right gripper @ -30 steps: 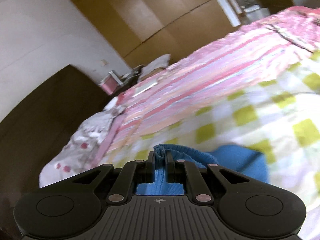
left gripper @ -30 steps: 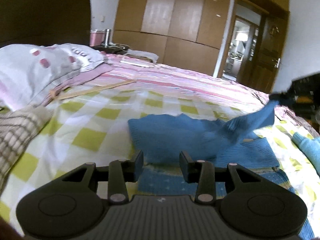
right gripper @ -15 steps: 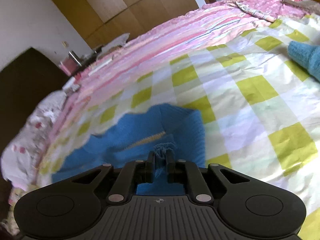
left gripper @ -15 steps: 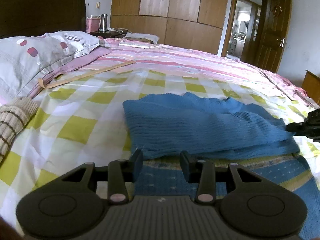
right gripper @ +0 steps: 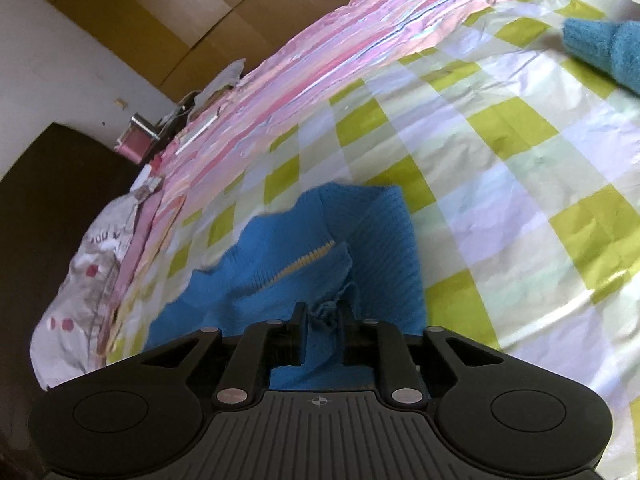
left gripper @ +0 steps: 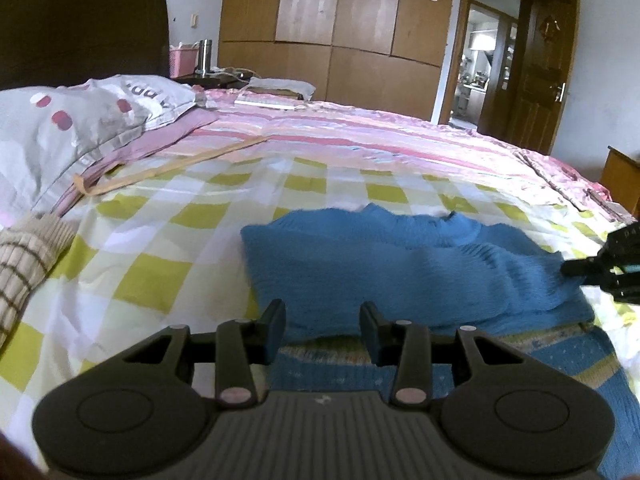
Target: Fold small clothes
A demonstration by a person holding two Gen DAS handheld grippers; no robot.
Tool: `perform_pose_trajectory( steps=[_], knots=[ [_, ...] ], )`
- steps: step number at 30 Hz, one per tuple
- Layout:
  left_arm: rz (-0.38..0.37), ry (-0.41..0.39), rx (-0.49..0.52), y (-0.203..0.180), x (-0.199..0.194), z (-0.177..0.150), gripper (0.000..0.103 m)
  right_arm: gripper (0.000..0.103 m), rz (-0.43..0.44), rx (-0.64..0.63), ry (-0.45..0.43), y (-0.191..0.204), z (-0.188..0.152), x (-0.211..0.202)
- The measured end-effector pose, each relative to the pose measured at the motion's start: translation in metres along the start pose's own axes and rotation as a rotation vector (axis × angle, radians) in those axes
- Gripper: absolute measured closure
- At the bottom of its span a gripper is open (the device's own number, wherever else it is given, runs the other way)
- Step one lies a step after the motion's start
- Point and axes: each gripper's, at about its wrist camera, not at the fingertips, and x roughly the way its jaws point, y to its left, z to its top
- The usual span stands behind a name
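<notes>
A small blue knit sweater (left gripper: 400,272) lies flat on the green-checked bedspread (left gripper: 160,248), with one part folded across its body. My left gripper (left gripper: 323,328) is open and empty, low over the sweater's near hem. My right gripper (right gripper: 323,320) has its jaws slightly parted around a bunched bit of the sweater (right gripper: 304,256), whose yellow-striped edge shows; the cloth sits loose between the fingers. The right gripper also shows in the left wrist view (left gripper: 600,268) at the sweater's right edge.
A grey pillow (left gripper: 72,128) and a brown striped cloth (left gripper: 20,264) lie at the left. A second teal knit garment (right gripper: 604,48) lies at the far right. A pink striped quilt (left gripper: 360,132) covers the far bed. Wardrobe and door stand behind.
The right gripper carried the sleeve down and across the sweater, laid it flat, and its jaws have parted from their tight grip. The left gripper stayed open near the hem.
</notes>
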Motion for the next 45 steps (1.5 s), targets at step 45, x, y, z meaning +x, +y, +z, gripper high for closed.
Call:
perform_pose_trajectory(
  steps=[45],
  knots=[
    [-0.029,-0.022,0.01,0.009,0.009,-0.016,0.056,0.092,-0.091,-0.305,-0.019,0.011,-0.01,0.015]
  ],
)
